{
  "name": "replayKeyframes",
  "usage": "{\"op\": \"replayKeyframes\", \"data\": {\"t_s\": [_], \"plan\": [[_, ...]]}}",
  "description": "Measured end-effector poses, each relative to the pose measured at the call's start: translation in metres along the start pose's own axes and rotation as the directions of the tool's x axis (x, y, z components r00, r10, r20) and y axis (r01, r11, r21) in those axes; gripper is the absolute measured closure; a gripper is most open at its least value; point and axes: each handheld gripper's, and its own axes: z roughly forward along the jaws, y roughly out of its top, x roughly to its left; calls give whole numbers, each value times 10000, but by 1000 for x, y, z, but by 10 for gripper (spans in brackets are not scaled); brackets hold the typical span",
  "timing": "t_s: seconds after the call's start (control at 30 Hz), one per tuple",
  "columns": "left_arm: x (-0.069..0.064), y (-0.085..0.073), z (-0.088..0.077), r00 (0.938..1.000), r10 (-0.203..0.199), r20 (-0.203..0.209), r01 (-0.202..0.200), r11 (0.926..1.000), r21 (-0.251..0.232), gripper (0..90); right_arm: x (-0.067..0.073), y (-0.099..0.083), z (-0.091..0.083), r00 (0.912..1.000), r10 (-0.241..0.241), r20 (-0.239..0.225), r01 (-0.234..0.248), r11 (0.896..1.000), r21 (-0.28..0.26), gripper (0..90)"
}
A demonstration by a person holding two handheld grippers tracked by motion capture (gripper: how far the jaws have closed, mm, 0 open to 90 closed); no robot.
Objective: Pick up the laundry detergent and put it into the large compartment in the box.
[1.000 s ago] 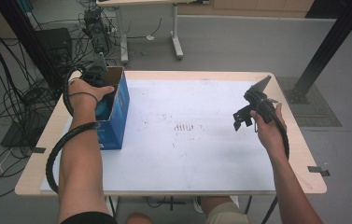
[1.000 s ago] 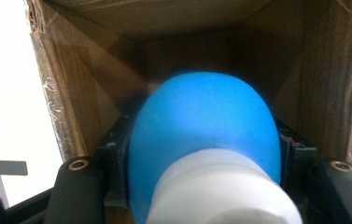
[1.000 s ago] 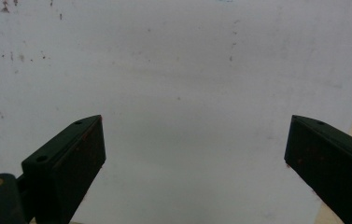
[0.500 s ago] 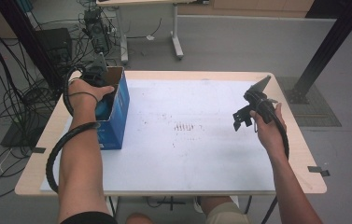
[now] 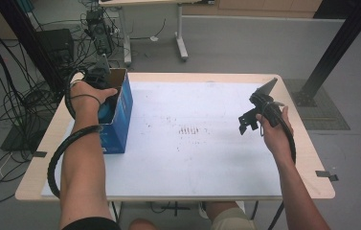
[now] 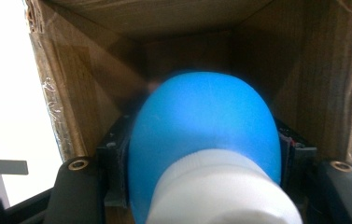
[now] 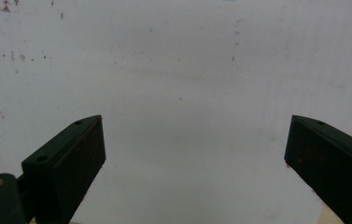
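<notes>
High view: the left gripper (image 5: 102,91) is sunk into the open top of the blue box (image 5: 119,120), which stands at the table's (image 5: 192,191) left edge, while the right gripper (image 5: 251,120) hangs over the white sheet (image 5: 192,153) well away from it. Left gripper view looks down the cardboard inside of the box (image 6: 94,93), where the jaws are clamped on either side of a blue bottle (image 6: 201,135) with a white cap (image 6: 220,191) nearest the camera. Right gripper view has its jaws spread wide with nothing between them, bare sheet (image 7: 187,93) below. I judge the step to be either lowering the bottle into the box or lifting it out; the pictures do not settle which. If lowering, the next move calls for letting go only once the bottle rests on the bottom; if lifting, a straight pull upward that keeps clear of the walls.
</notes>
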Motion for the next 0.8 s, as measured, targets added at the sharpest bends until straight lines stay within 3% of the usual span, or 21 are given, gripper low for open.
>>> {"op": "replayKeyframes", "data": {"t_s": [0.8], "plan": [[0,0,0,10000,2,7,-2,10000,-1,373,1,-1,0,10000,-27,28,27,10000,-23,53]]}}
